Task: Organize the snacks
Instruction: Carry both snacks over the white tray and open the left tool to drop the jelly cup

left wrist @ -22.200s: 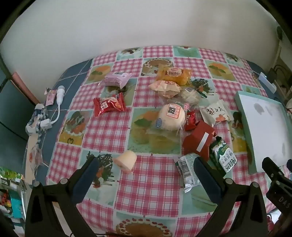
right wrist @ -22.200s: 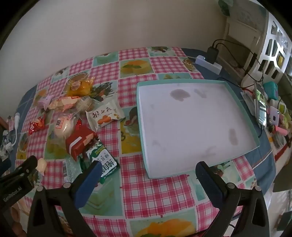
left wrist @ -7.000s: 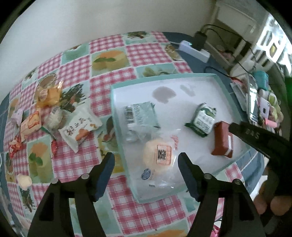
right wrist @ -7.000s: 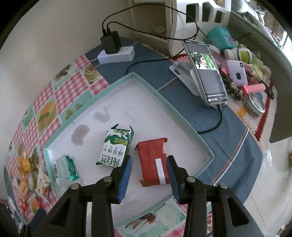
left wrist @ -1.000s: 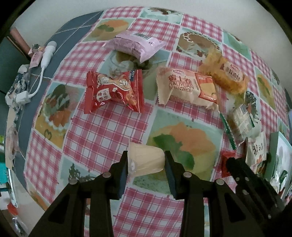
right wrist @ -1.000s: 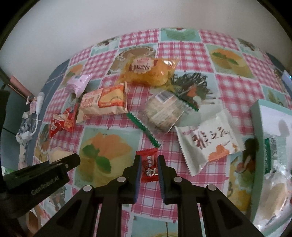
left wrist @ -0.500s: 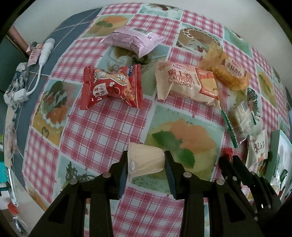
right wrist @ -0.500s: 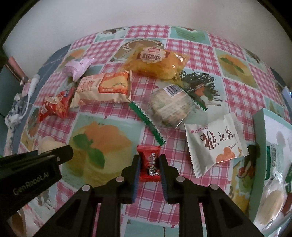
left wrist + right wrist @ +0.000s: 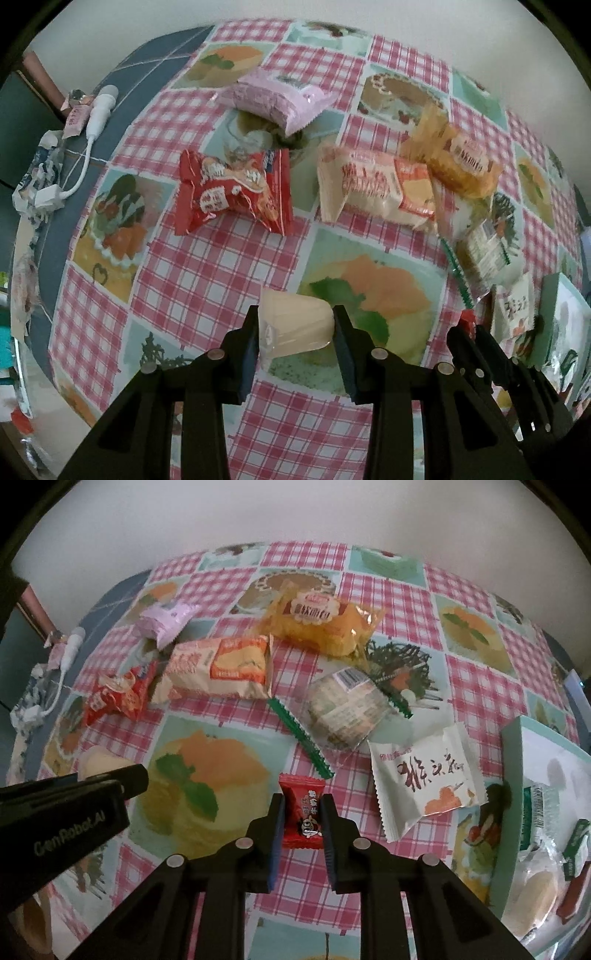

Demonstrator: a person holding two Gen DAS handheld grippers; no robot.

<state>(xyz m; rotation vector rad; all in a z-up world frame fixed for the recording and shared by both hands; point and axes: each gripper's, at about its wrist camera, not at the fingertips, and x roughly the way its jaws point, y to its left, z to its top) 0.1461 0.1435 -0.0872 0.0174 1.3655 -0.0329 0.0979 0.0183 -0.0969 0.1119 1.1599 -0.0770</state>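
My left gripper (image 9: 295, 328) is shut on a pale jelly cup (image 9: 293, 325), held above the checked tablecloth. My right gripper (image 9: 302, 814) is shut on a small red candy (image 9: 302, 812); it also shows in the left wrist view (image 9: 468, 325). On the cloth lie a red snack bag (image 9: 232, 190), a pink packet (image 9: 277, 99), a beige roll-cake packet (image 9: 373, 188), an orange bread bag (image 9: 319, 622), a clear-wrapped pastry (image 9: 343, 709) and a white packet (image 9: 424, 775). The teal tray (image 9: 513, 768) at right holds several snacks.
A white cable and adapter (image 9: 70, 173) lie on the blue cloth at the table's left edge. A white wall (image 9: 295, 513) stands behind the table. The left gripper's body (image 9: 62, 816) fills the right wrist view's lower left.
Both grippers have risen slightly with their snacks and drawn back a little; the table items sit a bit lower and farther in view. Both grips are unchanged.
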